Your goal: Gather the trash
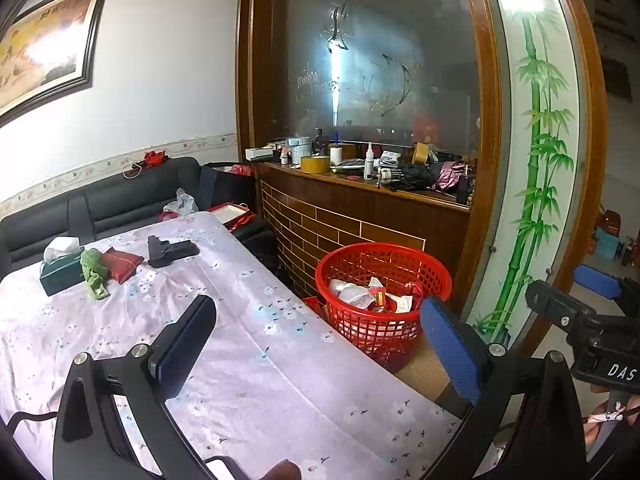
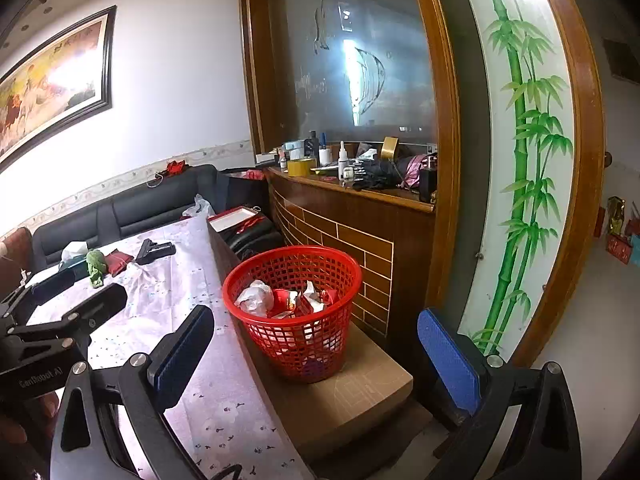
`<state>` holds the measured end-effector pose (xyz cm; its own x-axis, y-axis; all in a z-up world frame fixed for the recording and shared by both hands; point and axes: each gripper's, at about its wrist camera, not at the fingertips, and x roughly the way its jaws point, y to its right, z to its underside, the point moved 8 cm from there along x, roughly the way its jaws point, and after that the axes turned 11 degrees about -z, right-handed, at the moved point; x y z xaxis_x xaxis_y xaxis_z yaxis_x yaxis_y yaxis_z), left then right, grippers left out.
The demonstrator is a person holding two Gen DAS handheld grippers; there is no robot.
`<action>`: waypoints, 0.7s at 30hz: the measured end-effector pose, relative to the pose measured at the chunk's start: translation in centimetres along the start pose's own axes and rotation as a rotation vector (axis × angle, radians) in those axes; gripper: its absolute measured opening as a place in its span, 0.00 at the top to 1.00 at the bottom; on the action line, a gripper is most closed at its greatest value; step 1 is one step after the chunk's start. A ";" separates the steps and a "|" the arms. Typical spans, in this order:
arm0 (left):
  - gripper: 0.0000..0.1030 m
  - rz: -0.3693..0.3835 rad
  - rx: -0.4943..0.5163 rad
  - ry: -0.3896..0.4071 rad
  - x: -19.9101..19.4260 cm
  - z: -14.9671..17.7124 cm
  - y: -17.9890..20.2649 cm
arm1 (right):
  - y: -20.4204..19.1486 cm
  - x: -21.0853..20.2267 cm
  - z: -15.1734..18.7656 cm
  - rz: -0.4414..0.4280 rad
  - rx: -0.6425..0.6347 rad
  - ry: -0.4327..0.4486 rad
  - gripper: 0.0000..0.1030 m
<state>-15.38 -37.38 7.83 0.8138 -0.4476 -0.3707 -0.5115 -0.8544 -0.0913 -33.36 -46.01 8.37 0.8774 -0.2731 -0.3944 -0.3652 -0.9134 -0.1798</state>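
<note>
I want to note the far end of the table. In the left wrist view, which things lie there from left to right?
Tissue box → crumpled green cloth → red packet → black device.

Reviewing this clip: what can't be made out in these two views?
- Red basket bottom: both views, hidden by wrappers on top.
- Wrapper print: left wrist view, too small.
- Box under basket: left wrist view, mostly behind the table.
- Counter clutter: both views, too small.
</note>
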 end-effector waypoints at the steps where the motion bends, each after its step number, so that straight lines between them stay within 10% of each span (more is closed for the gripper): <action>1: 0.02 0.000 -0.003 -0.001 -0.1 0.1 -0.1 | -0.1 -0.1 0.0 0.002 -0.003 0.002 0.00; 21: 0.00 -0.009 -0.026 -0.020 -0.1 0.7 -0.6 | -0.6 -0.4 0.1 0.003 -0.006 -0.003 0.00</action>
<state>-15.34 -36.62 7.30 0.8123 -0.4349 -0.3885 -0.4970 -0.8649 -0.0709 -33.52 -45.32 8.56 0.8754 -0.2752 -0.3975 -0.3660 -0.9144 -0.1729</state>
